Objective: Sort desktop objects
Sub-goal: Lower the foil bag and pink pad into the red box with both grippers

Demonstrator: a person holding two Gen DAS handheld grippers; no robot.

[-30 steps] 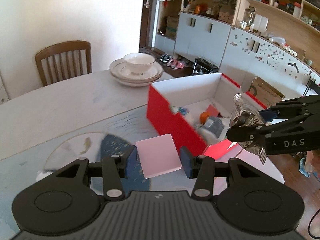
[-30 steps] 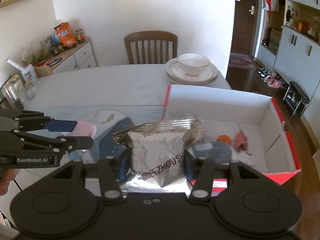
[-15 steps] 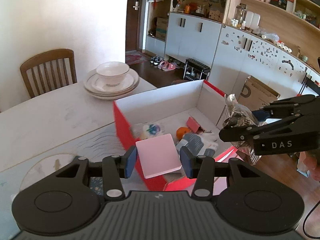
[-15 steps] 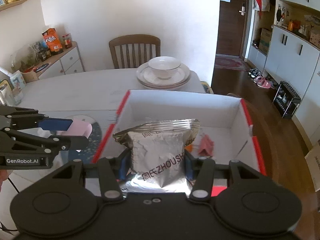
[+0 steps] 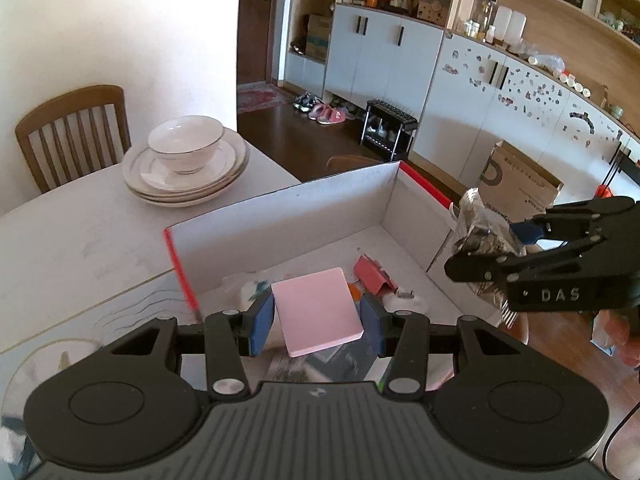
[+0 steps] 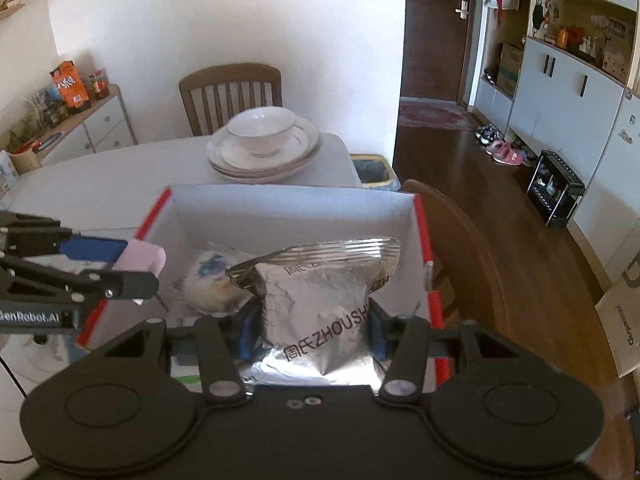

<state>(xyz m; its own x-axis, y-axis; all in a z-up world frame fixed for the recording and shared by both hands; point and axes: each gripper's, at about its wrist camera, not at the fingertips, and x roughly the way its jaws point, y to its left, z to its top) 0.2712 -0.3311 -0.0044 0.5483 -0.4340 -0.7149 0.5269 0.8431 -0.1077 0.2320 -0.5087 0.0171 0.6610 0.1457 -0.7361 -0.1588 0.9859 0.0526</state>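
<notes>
Both grippers have been carried from beside the red cardboard box with white interior (image 5: 280, 216) to above it. Flat pink rectangular pad (image 5: 318, 310) is clamped in left gripper (image 5: 318, 320); crinkled silver foil snack packet (image 6: 320, 304) is clamped in right gripper (image 6: 312, 330), over items lying in the box

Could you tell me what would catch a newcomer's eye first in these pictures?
Probably the two loads held above the red-edged box: the left gripper clamps a pink pad, and the right gripper clamps a crinkled silver snack bag. Behind the box, a white bowl sits on stacked plates at the table's far end.
</notes>
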